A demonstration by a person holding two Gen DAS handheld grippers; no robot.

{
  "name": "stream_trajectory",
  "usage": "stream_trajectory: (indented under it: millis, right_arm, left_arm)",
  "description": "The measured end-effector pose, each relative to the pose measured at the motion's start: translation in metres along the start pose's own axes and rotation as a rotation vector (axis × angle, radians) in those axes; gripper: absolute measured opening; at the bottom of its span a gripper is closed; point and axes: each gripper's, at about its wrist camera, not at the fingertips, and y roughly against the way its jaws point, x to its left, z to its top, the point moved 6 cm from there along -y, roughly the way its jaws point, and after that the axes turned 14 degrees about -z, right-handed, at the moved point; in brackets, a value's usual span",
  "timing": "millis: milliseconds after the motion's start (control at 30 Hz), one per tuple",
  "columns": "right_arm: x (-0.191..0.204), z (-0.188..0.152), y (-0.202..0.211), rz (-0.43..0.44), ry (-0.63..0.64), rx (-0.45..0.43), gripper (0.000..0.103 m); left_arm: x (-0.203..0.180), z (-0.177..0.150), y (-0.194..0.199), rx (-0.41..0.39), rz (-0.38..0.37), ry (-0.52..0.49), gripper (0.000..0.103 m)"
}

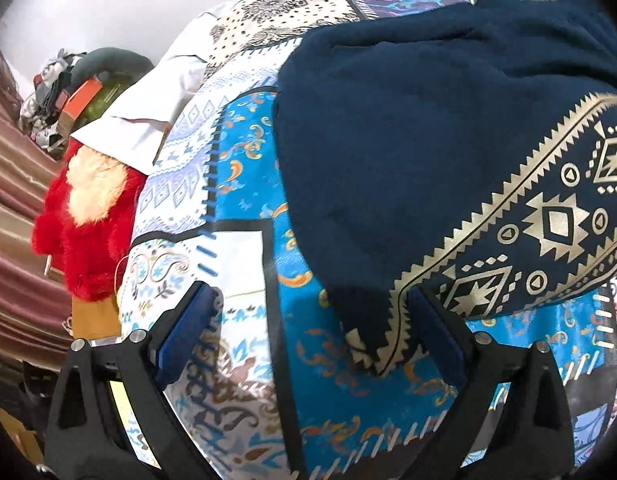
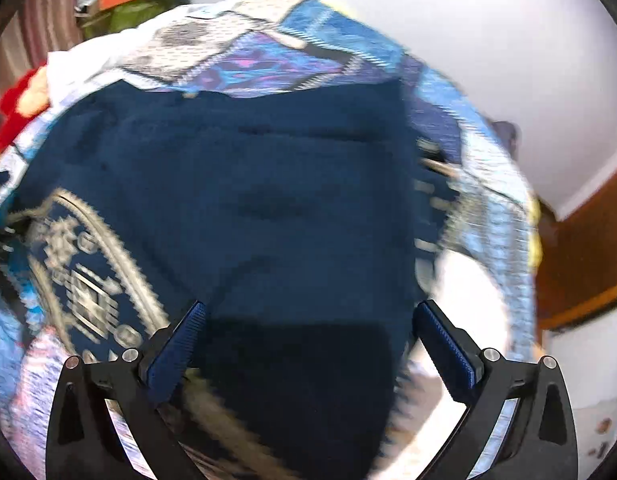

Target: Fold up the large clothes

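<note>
Garment (image 1: 408, 128), navy with a gold-patterned band, lies spread on the patchwork bedspread (image 1: 244, 184); left gripper (image 1: 314, 312) gapes wide over its patterned corner, gripping nothing; right gripper (image 2: 310, 324) likewise spread above the navy cloth, view blurred; red plush (image 1: 88, 236) beside the bedspread.

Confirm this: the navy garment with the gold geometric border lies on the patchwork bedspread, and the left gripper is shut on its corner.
Not quite. The left gripper is open, its jaws spread wide with the border corner of the navy garment lying loose between them, as the left wrist view shows. The garment does lie on the patchwork bedspread.
</note>
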Motion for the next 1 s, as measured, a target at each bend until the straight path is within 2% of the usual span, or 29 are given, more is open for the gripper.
stream_trajectory:
  millis: [133, 233, 333, 433, 500, 600, 633, 700, 800, 867, 1000]
  right_arm:
    - [-0.024, -0.016, 0.012, 0.049, -0.082, 0.024, 0.103]
    - [-0.035, -0.013, 0.034, 0.040, -0.120, -0.019, 0.102]
    - [-0.026, -0.001, 0.054, 0.161, -0.140, -0.054, 0.102]
    - [-0.005, -0.002, 0.059, 0.249, -0.146, -0.043, 0.102]
    - [0.010, -0.006, 0.047, 0.248, -0.127, -0.010, 0.102]
    - [0.017, -0.024, 0.020, 0.129, -0.051, 0.040, 0.102]
    - [0.012, -0.034, 0.014, 0.127, -0.046, 0.055, 0.103]
    - [-0.007, -0.048, 0.012, 0.186, -0.095, 0.080, 0.103]
    - [-0.041, -0.059, 0.016, 0.218, -0.164, 0.106, 0.103]
    - [-0.058, -0.055, 0.021, 0.205, -0.192, 0.108, 0.103]
    - [-0.066, -0.021, 0.033, 0.222, -0.204, 0.029, 0.103]
  left_arm:
    - [0.003, 0.006, 0.019, -0.014, -0.036, 0.040, 0.095]
    - [-0.004, 0.027, 0.045, -0.090, -0.118, 0.067, 0.095]
    - [-0.028, 0.051, 0.062, -0.148, -0.214, 0.091, 0.095]
    - [-0.066, 0.070, 0.060, -0.158, -0.309, 0.094, 0.095]
    - [-0.090, 0.076, 0.052, -0.145, -0.315, 0.068, 0.095]
    - [-0.118, 0.069, 0.029, -0.110, -0.239, -0.002, 0.096]
    - [-0.120, 0.064, 0.023, -0.104, -0.234, -0.010, 0.096]
    - [-0.108, 0.058, 0.014, -0.094, -0.241, 0.003, 0.096]
    - [-0.088, 0.047, 0.007, -0.058, -0.280, 0.076, 0.096]
    - [-0.074, 0.047, 0.012, -0.042, -0.316, 0.137, 0.095]
    - [-0.048, 0.079, 0.035, -0.127, -0.348, 0.220, 0.095]
